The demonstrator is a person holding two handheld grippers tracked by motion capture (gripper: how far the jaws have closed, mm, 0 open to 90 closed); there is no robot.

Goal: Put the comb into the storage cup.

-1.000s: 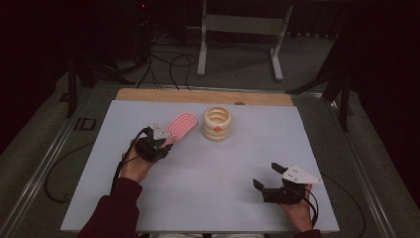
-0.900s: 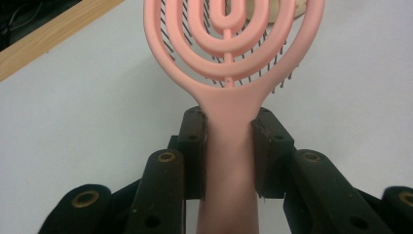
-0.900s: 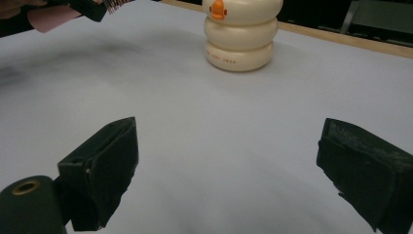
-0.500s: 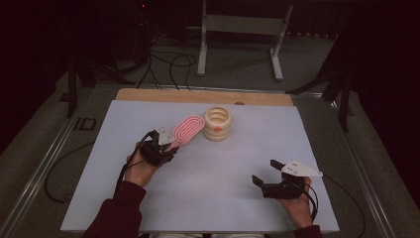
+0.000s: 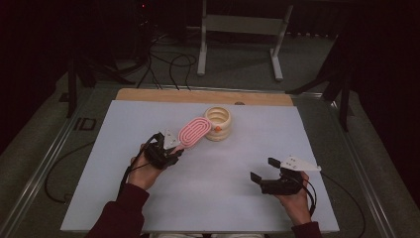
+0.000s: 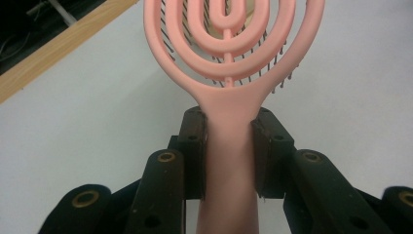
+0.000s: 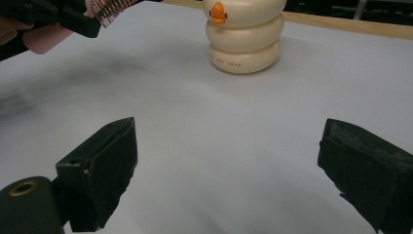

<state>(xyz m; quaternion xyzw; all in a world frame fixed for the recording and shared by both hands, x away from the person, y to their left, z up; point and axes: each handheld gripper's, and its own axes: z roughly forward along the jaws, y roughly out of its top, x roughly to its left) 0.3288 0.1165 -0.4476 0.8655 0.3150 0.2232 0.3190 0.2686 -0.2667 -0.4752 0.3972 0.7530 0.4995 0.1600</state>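
Left claw pinching pink brush handle, brush now nearer cream cup, right claw spread.

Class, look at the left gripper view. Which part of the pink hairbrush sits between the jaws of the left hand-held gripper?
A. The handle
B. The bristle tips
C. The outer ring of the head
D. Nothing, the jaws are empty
A: the left hand-held gripper presses on the handle of the pink hairbrush from both sides.

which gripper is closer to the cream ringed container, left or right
Left. The left gripper, shut on the pink hairbrush, sits just beside the cream ringed container, with the brush head reaching its rim. The right gripper hangs open, well apart, toward the table's near edge.
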